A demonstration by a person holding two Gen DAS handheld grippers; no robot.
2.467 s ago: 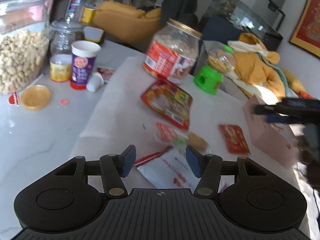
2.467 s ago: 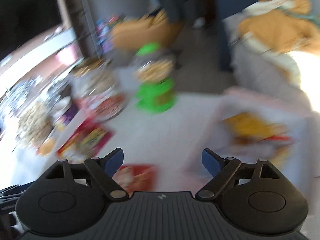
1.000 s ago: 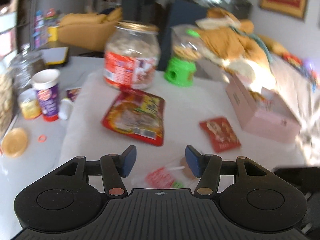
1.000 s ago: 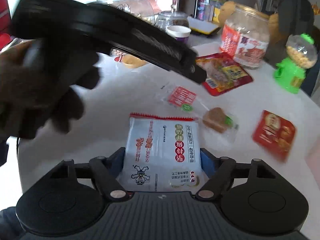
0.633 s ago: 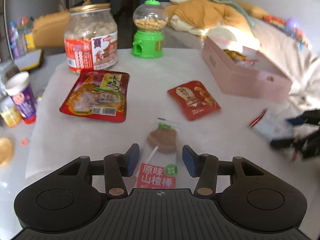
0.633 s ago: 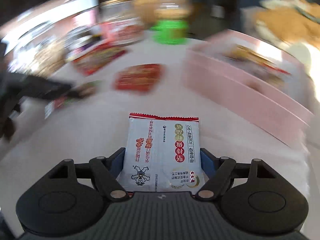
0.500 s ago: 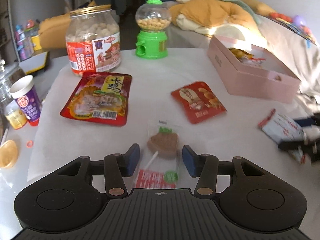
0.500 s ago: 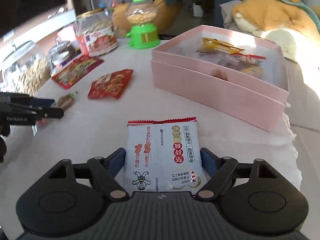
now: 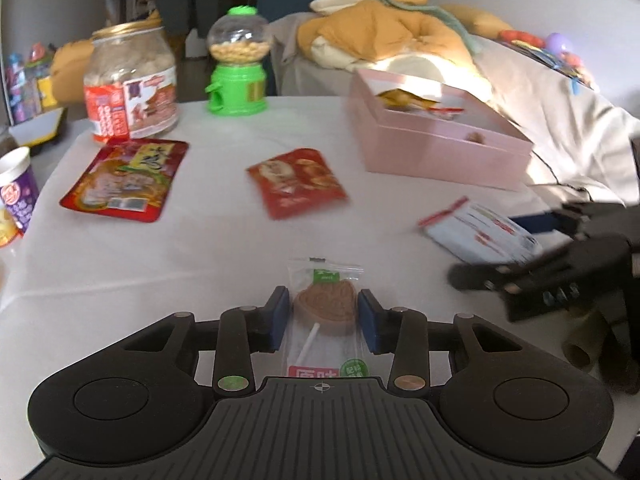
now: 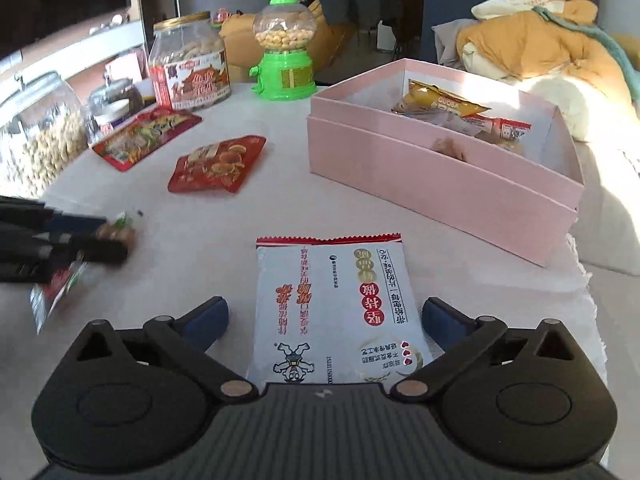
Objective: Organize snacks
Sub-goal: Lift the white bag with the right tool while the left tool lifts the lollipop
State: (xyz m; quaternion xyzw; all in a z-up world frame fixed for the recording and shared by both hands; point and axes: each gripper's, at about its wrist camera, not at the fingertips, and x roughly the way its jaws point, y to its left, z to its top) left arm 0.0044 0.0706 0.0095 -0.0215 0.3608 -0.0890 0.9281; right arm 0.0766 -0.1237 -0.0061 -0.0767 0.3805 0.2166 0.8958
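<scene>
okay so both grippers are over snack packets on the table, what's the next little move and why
Probably lift the left gripper toward the pink box. Its jaws have just been closing and now flank the wrapped lollipop, while the right gripper has just been opening, pads clear of the white packet, short of the box.

A: What carries it all?

B: A tabletop [image 10: 280,208] under a white cloth [image 9: 200,240]; at the far edge stand a labelled jar [image 10: 188,62] and a green candy dispenser [image 10: 285,50].

A: And lying flat?

B: A large red pouch [image 9: 126,178] just before the jar; a smaller red packet [image 9: 296,182] near the middle; an open pink box [image 10: 440,168] to the right with snacks inside; a white packet [image 10: 336,312] nearer the front; a wrapped lollipop [image 9: 325,308] too; whether it rests on the cloth I cannot tell.
</scene>
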